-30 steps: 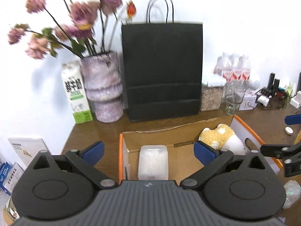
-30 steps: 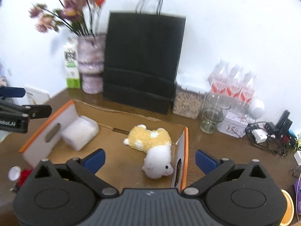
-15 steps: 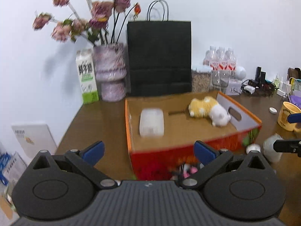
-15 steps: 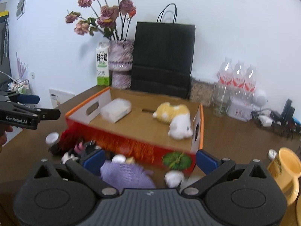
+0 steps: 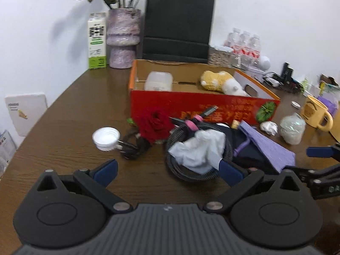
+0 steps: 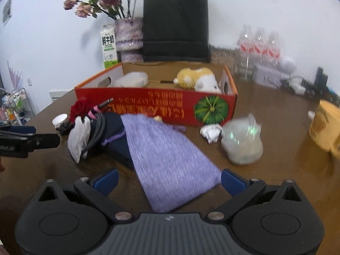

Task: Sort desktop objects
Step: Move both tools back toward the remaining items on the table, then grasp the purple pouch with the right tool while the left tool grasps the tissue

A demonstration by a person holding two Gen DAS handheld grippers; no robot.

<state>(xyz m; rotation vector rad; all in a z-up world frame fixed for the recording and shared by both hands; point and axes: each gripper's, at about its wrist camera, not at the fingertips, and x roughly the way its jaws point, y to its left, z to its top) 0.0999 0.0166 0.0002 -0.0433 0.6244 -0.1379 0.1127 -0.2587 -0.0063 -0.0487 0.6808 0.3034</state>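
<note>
Bright, even room light is falling from above, soft shadows are lying on the wall (image 5: 63, 27) behind the flowers (image 6: 102, 2), motion blur is smearing both views, and fisheye distortion is bending and darkening the corners.

Black claw (image 5: 167, 170), blue fingertips (image 5: 105, 170)

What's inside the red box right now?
The red box holds a plastic container and a plush toy. Its front wall hides the floor nearest the cameras.

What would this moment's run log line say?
left gripper: open, empty | right gripper: open, empty | box: plush toy, container
</note>
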